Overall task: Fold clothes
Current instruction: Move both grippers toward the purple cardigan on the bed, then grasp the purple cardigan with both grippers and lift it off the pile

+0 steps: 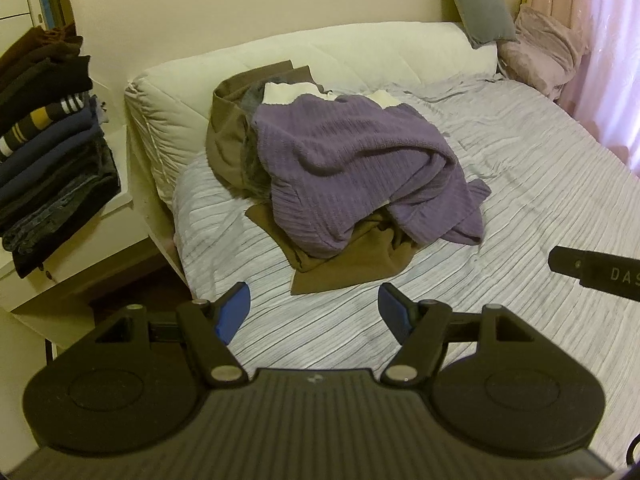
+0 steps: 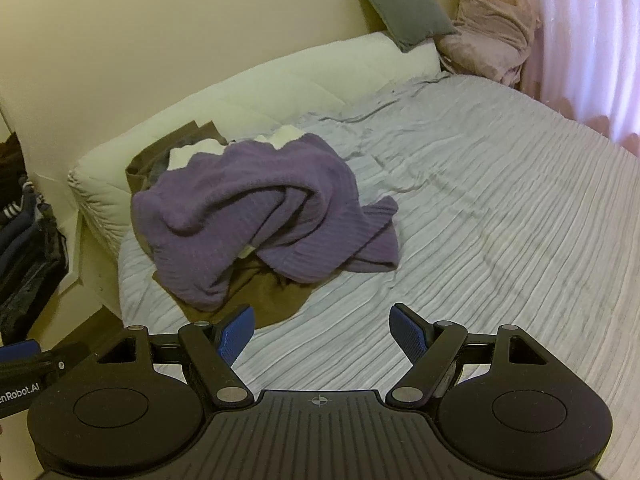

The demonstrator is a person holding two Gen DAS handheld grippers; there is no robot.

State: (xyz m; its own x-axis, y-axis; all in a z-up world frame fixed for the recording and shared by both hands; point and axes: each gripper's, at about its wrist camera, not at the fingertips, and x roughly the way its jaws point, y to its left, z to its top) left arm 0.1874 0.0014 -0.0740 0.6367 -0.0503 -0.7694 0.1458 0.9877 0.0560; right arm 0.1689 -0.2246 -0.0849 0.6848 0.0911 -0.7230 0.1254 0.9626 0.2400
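A crumpled purple knit sweater (image 1: pixel 352 160) (image 2: pixel 248 216) with white trim lies heaped on the bed, on top of a brown garment (image 1: pixel 344 264) (image 2: pixel 272 292) and a grey one. My left gripper (image 1: pixel 314 312) hovers open over the striped bedspread, just short of the brown cloth's near edge, nothing between its blue pads. My right gripper (image 2: pixel 322 334) is also open and empty, near the pile's right front. Part of the right gripper's body (image 1: pixel 596 276) shows at the left wrist view's right edge.
The bed (image 2: pixel 480 208) carries a pale striped cover with open space to the right of the pile. A cream bolster (image 1: pixel 304 52), a grey cushion (image 1: pixel 476 4) and a pink blanket (image 1: pixel 540 48) sit at the back. A stack of folded dark clothes (image 1: pixel 48 140) stands on a white shelf at left. Pink curtains hang at right.
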